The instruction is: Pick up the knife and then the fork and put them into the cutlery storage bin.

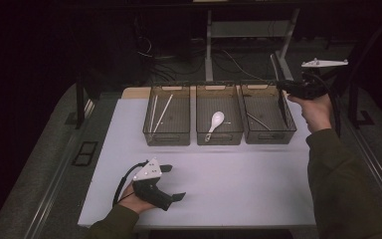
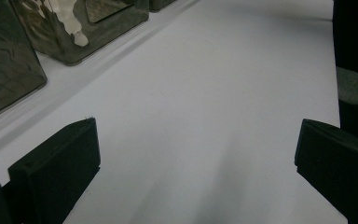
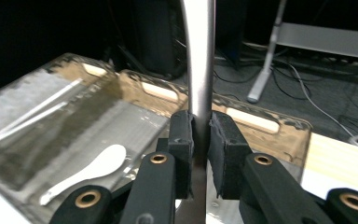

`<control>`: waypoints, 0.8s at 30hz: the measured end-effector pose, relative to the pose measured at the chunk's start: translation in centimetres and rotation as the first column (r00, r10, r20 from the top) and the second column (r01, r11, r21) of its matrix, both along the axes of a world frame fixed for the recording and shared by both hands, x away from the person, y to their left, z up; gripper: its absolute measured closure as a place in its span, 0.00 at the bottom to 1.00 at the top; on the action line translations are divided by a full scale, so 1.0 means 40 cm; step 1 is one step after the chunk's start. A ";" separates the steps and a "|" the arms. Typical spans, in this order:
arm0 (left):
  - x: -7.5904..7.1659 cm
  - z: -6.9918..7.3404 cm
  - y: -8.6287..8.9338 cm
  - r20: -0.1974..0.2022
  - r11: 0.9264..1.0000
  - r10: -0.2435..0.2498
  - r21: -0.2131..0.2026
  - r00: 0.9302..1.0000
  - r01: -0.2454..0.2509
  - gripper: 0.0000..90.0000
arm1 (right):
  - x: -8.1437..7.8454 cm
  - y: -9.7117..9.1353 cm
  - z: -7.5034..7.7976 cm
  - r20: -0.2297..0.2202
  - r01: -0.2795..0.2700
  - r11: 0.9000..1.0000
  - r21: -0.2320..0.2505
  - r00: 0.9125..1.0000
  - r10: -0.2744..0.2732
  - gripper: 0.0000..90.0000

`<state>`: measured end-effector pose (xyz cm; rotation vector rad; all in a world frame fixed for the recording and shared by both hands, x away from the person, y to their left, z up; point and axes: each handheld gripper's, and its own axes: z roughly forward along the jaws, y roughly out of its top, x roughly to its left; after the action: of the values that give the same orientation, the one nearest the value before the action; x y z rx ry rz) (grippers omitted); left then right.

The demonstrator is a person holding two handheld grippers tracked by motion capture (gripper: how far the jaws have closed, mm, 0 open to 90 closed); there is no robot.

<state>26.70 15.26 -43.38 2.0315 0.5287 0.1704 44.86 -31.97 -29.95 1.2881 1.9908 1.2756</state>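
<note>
Jaws of the right gripper [image 3: 200,140] clamp a slim silver metal utensil handle [image 3: 199,56] above the far-right clear plastic bin [image 1: 268,113]. Near left, the left gripper [image 1: 171,181] rests wide open, empty, on the white table [image 1: 238,174].

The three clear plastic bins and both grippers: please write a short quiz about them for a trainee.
1. True or false: the white ceramic spoon lies in the middle clear plastic bin.
2. What does the right gripper hold?
A. a white stick
B. a long slim metal handle
C. nothing
3. Fill in: the left gripper rests low over the white table top with its jaws ____.

Key
1. True.
2. B. The black pads press on it from both sides; which utensil it belongs to cannot be told.
3. Open, with nothing between them.
</note>
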 end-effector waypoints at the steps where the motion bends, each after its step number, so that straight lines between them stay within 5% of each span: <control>1: 0.000 0.000 0.000 0.001 1.000 -0.001 0.002 1.000 0.001 0.00 | 0.006 -0.002 -0.008 -0.005 0.007 1.000 -0.008 1.000 -0.007 0.88; 24: -0.002 -0.001 -0.002 -0.002 1.000 -0.001 0.003 1.000 0.001 0.00 | 0.033 -0.030 -0.123 -0.102 0.044 0.997 -0.067 0.993 -0.050 0.88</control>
<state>26.63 15.17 -43.43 2.0350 0.5283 0.1688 46.16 -33.18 -34.88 1.3874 2.0427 1.1336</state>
